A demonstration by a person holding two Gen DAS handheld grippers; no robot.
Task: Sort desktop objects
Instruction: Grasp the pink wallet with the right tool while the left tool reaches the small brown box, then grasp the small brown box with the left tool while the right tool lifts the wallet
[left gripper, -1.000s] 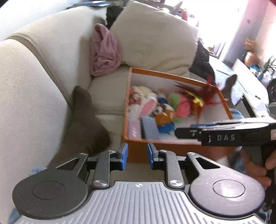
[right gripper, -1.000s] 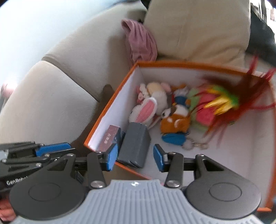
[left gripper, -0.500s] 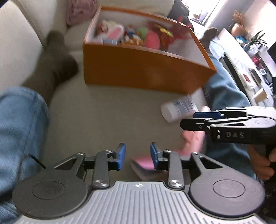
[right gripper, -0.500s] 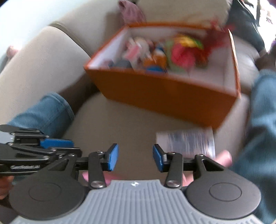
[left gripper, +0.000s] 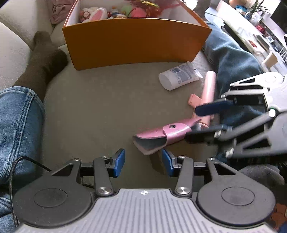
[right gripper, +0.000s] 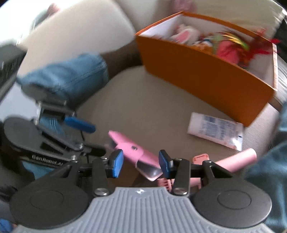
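The orange box (left gripper: 136,43) stands at the back of the sofa seat (left gripper: 93,107) and already holds several sorted things: a plush rabbit (left gripper: 96,15), a pink soft toy (left gripper: 137,12) and a bunch of red and yellow feathers (left gripper: 148,3), so I judge that a good part of the sorting is done. Three things are left on the seat in front of the box: a white tube (left gripper: 179,75) lying on its side near the right corner of the box, a long pink stick-like object (left gripper: 209,89) just beside it, and a pink case with a snap button (left gripper: 161,137) closest to the cameras. The left gripper (left gripper: 143,162) hangs over the near end of the pink case; its jaws have just been opening and now stand released, with the open mouth of the case just in front of the gap and nothing pressed between the pads. The right gripper (right gripper: 141,163) is above the other end of the same case, its jaws also apart, and the case lies below them without being squeezed as far as I can see. The tube carries a printed blue label (right gripper: 215,128), but the text is too small and blurred to read. On the body of the left gripper, in the right wrist view, I can read only "GenRobot", and the end of it is unclear.
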